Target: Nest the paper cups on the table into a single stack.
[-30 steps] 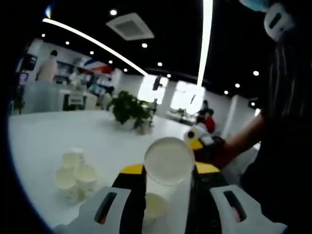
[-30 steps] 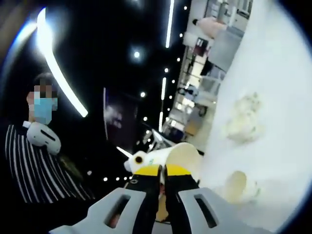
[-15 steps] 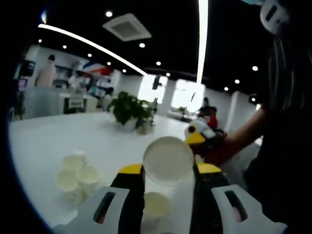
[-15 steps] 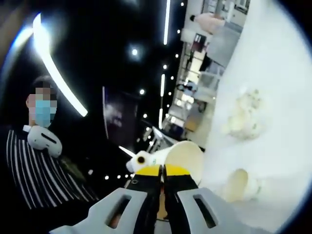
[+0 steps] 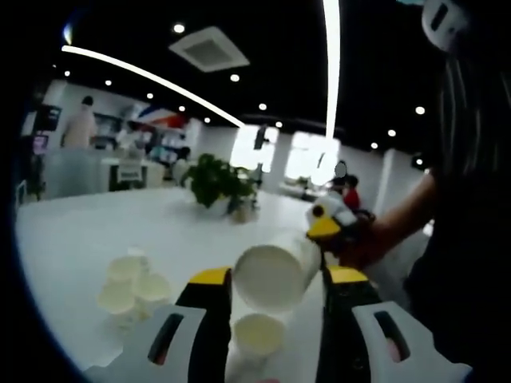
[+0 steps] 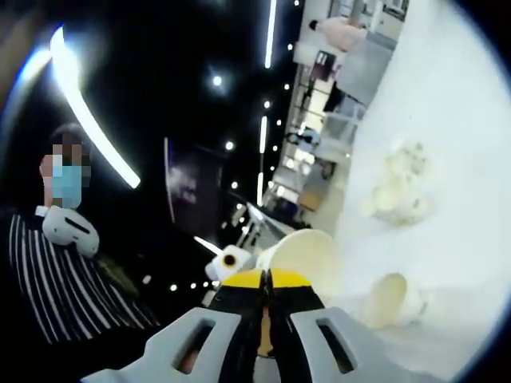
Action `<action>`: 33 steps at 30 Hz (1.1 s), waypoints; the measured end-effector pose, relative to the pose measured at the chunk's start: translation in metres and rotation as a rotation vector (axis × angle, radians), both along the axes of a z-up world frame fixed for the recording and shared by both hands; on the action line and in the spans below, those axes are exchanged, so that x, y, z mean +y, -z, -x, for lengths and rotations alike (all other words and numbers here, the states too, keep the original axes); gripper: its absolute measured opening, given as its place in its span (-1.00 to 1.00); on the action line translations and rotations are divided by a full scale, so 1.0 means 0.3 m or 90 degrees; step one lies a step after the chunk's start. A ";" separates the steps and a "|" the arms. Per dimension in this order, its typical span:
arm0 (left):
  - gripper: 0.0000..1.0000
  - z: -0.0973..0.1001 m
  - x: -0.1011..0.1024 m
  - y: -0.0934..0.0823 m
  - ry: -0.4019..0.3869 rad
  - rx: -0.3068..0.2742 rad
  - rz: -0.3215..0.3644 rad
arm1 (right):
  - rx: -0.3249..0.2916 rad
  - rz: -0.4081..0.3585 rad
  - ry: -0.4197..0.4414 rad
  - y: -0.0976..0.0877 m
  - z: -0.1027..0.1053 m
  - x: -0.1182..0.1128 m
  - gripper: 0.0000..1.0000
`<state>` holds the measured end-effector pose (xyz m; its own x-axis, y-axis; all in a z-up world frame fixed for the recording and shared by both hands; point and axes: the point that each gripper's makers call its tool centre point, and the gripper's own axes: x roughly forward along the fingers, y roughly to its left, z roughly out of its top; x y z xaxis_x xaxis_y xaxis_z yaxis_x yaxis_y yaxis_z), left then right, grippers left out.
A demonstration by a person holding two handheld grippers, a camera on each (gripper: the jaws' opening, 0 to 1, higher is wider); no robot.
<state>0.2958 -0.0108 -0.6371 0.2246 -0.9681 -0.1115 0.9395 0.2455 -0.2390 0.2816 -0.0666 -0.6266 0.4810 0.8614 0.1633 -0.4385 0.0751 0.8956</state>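
In my left gripper view, the held paper cup [image 5: 271, 275] lies bottom-toward-me at frame centre, clamped by my left gripper [image 5: 270, 289], directly above the table cup [image 5: 257, 333] at bottom centre.

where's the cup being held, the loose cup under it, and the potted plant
held cup [image 5: 270, 277], left gripper view, on its round bottom
loose cup [image 5: 257, 333], left gripper view, on its open mouth
potted plant [image 5: 215, 181], left gripper view, on its leaves

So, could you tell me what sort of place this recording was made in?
Probably an open-plan office or showroom: a large white table with a potted plant, linear ceiling lights, and a distant counter with people.
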 end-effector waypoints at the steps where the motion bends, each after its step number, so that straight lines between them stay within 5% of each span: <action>1: -0.09 0.001 -0.001 0.003 0.001 -0.003 -0.002 | -0.003 0.003 0.000 -0.002 0.001 0.000 -1.00; 33: 0.79 -0.057 0.034 0.059 -0.081 -0.031 -0.046 | 0.000 0.024 0.017 0.010 -0.013 -0.010 -1.00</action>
<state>0.3130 -0.0006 -0.6549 0.3520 -0.9212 -0.1661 0.9098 0.3784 -0.1706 0.2856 -0.0695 -0.6297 0.5043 0.8535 0.1316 -0.4364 0.1203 0.8917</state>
